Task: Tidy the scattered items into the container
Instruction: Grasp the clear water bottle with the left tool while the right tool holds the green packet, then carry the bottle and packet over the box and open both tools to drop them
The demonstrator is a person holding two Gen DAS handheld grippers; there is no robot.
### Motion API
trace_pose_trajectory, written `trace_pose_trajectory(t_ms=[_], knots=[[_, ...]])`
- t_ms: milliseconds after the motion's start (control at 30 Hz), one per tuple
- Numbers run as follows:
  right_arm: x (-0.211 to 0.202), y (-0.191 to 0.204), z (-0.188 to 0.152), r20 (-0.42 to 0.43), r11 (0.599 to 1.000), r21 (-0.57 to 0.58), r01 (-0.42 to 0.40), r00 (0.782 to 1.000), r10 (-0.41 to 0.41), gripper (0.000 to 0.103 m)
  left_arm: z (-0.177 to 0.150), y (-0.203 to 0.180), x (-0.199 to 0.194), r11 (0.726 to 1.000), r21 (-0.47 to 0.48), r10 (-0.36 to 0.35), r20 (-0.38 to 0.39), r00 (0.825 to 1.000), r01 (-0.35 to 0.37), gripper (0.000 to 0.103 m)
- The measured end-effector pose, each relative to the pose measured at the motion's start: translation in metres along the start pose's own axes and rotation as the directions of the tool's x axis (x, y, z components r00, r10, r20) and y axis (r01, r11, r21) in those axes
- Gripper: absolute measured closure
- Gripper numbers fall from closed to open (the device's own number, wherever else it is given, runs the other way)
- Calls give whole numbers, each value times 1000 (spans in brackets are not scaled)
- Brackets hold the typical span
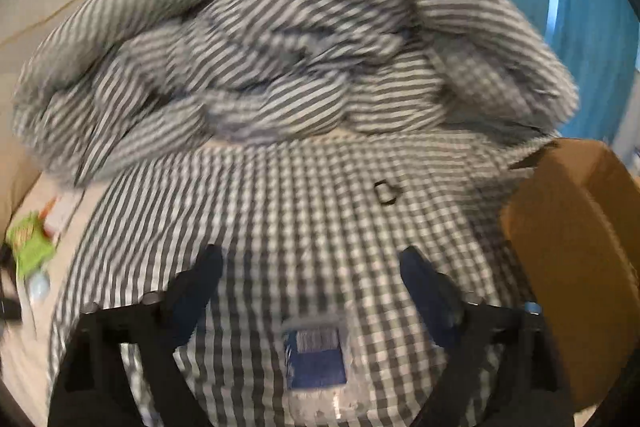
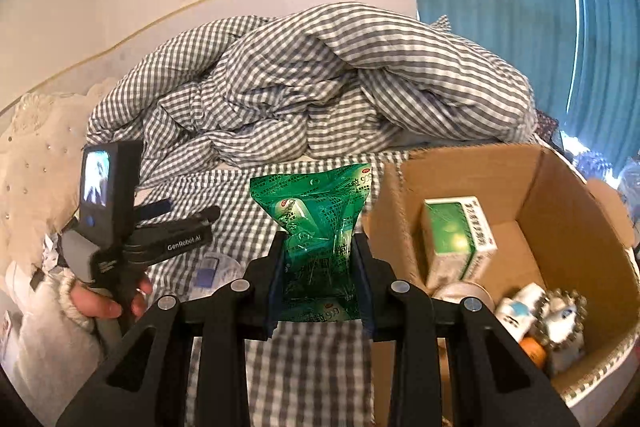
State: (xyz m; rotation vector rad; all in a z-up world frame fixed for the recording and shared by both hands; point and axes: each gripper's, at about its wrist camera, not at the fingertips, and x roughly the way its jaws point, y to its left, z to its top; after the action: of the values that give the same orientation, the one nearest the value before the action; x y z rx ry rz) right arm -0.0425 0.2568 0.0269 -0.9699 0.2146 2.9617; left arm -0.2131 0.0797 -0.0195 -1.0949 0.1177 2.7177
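Observation:
My right gripper (image 2: 320, 239) is shut on a green foil packet (image 2: 320, 211), which stands up between its fingers just left of the open cardboard box (image 2: 560, 195). The box holds a green-and-white medicine carton (image 2: 456, 239) and several small bottles (image 2: 528, 307). In the left wrist view my left gripper (image 1: 312, 259) is open above the checked sheet (image 1: 320, 211), with nothing between its fingers. A clear packet with a blue label (image 1: 316, 363) lies on the sheet beneath it. The right wrist view shows the left gripper (image 2: 192, 209) held in a hand (image 2: 100, 303) at the left.
A rumpled checked duvet (image 2: 320, 87) is heaped at the back of the bed. The box (image 1: 568, 247) stands at the right of the left wrist view. A light green packet (image 1: 30, 247) lies at the far left, and a small dark ring (image 1: 386, 191) on the sheet. Blue curtains (image 2: 500, 27) hang behind.

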Motion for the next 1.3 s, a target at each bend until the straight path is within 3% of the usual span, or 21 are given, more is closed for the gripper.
trace_pose_trajectory(t_ms=[133, 267, 300, 333, 367, 500, 700, 800, 900, 1067, 1167, 1300], knots=[[1, -5, -2, -9, 1000, -1, 3, 1000, -3, 73, -30, 6, 24, 994, -106, 1, -124, 992, -14, 10], [6, -7, -2, -17, 1000, 5, -1, 1000, 1, 73, -59, -3, 65, 995, -54, 65, -236, 970, -80, 12], [8, -7, -3, -20, 1000, 2, -4, 1000, 4, 73, -65, -7, 71, 996, -44, 68, -254, 965, -81, 30], [9, -7, -4, -23, 1000, -3, -3, 1000, 3, 73, -71, -8, 78, 998, -45, 36, -282, 959, -50, 40], [11, -7, -4, -28, 1000, -7, -1, 1000, 1, 73, -75, -8, 79, 997, -50, 34, -289, 957, -50, 41], [16, -8, -5, -35, 1000, -13, 1, 999, -2, 73, -71, -14, 55, 995, -45, 73, -242, 967, -86, 41], [10, -14, -2, -32, 1000, -6, 9, 999, -10, 73, -39, -36, -25, 997, -7, 71, -101, 992, -72, 41], [-4, -29, 5, -8, 1000, 12, 28, 1000, -28, 73, -17, -64, -71, 999, 42, 3, -3, 1000, -3, 41], [-21, -52, 12, 17, 997, 31, 65, 998, -66, 73, -3, -102, -106, 991, 91, -100, 44, 994, 96, 41], [-41, -110, 14, -3, 976, 58, 208, 978, -208, 72, -2, -181, -117, 951, 195, -253, 32, 967, 242, 41], [-39, -147, 4, -54, 961, 88, 263, 964, -259, 72, -5, -223, -100, 933, 232, -279, -16, 960, 275, 41], [-25, -180, -12, -121, 952, 123, 280, 956, -266, 71, -12, -260, -83, 917, 263, -293, -62, 954, 299, 41]])
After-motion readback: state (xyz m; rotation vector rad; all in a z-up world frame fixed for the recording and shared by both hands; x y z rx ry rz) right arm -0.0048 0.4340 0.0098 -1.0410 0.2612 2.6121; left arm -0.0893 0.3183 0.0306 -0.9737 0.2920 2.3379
